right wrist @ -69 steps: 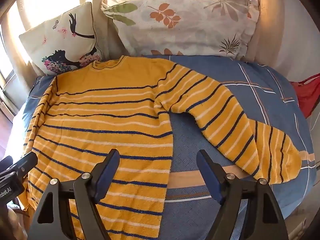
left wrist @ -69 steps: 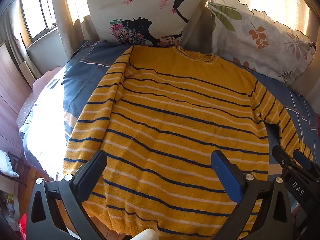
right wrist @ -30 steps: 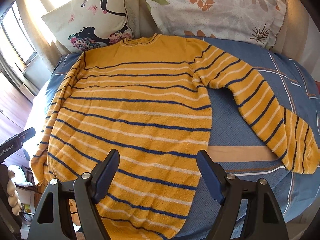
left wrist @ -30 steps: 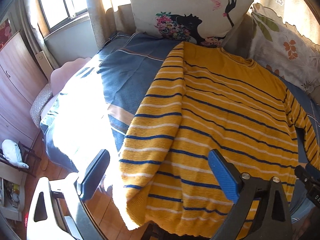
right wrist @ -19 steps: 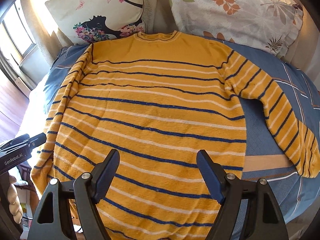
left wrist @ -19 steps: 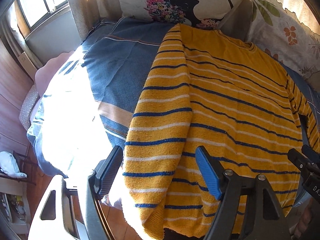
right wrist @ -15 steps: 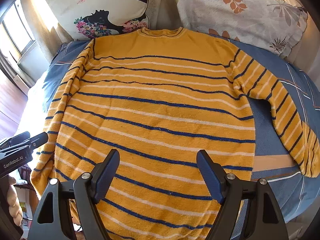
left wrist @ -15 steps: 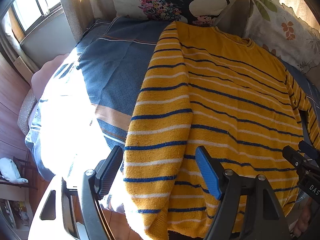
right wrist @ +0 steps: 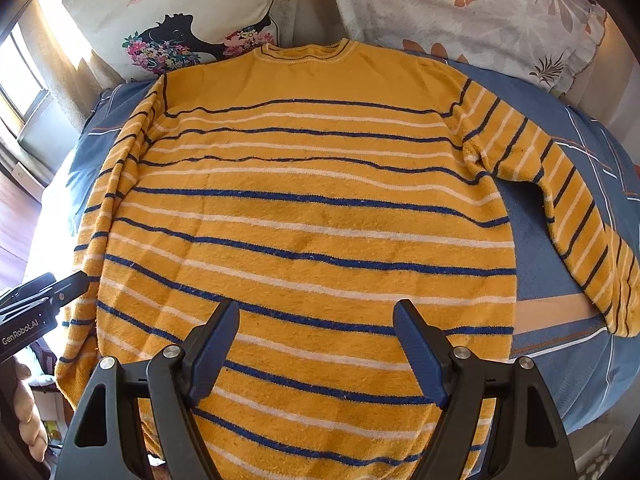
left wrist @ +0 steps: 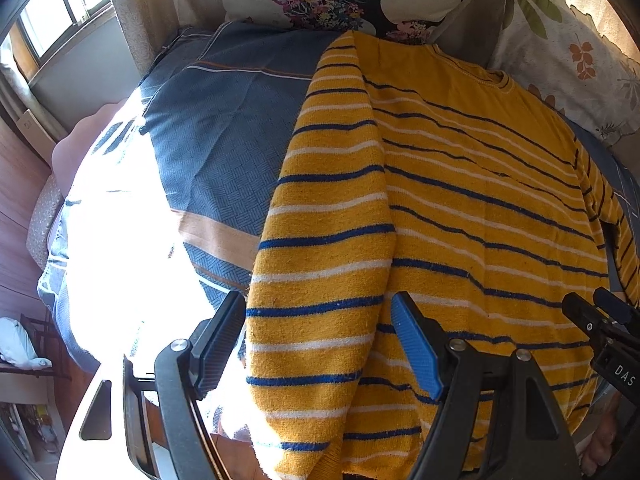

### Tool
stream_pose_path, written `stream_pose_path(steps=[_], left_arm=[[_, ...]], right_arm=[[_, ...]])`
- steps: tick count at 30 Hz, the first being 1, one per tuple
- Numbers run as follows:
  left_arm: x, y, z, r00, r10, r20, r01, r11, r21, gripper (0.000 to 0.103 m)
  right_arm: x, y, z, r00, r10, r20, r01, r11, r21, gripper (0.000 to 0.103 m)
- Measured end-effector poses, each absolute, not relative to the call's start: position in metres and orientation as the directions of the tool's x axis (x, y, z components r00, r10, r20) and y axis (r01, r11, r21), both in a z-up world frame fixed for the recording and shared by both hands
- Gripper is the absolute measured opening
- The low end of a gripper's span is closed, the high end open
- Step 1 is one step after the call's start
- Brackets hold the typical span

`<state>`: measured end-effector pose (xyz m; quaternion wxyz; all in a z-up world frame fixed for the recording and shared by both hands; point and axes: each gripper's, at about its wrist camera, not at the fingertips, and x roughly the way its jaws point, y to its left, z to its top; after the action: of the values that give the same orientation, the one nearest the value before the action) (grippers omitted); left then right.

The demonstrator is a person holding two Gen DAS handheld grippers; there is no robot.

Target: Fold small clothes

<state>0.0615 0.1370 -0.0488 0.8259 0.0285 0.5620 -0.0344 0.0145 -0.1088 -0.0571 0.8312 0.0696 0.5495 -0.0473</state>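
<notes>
A yellow sweater (right wrist: 312,200) with blue and white stripes lies flat on the bed, collar toward the pillows. Its left sleeve (left wrist: 320,220) lies straight down along the body's left side. My left gripper (left wrist: 317,298) hovers open over that sleeve near the cuff, one finger on each side, pads apart from the cloth. The right sleeve (right wrist: 568,208) angles out over the blanket. My right gripper (right wrist: 317,306) stands open above the lower middle of the body, nothing between its fingers. The sweater's hem (right wrist: 304,440) hangs at the bed's front edge.
A blue patterned blanket (left wrist: 224,152) covers the bed. A silhouette-print pillow (right wrist: 184,16) and a leaf-print pillow (right wrist: 480,12) stand at the head. A bright sun patch (left wrist: 120,240) falls on the bed's left side; beyond it are a wooden floor (left wrist: 16,216) and a window (left wrist: 60,24).
Both grippers moved left and sank closer to the sweater. The left one now straddles the left sleeve, its jaws narrower. The right one went from the sweater's right edge to its lower middle.
</notes>
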Motion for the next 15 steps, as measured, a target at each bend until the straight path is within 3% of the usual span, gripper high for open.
stream_pose_path(steps=[15], left_arm=[[0.055,0.134,-0.049,0.364,-0.011,-0.931,0.073,0.997,0.017,0.075]], right_arm=[[0.016,-0.109,-0.061,0.379,0.009,-0.925,0.143,0.987,0.068,0.083]])
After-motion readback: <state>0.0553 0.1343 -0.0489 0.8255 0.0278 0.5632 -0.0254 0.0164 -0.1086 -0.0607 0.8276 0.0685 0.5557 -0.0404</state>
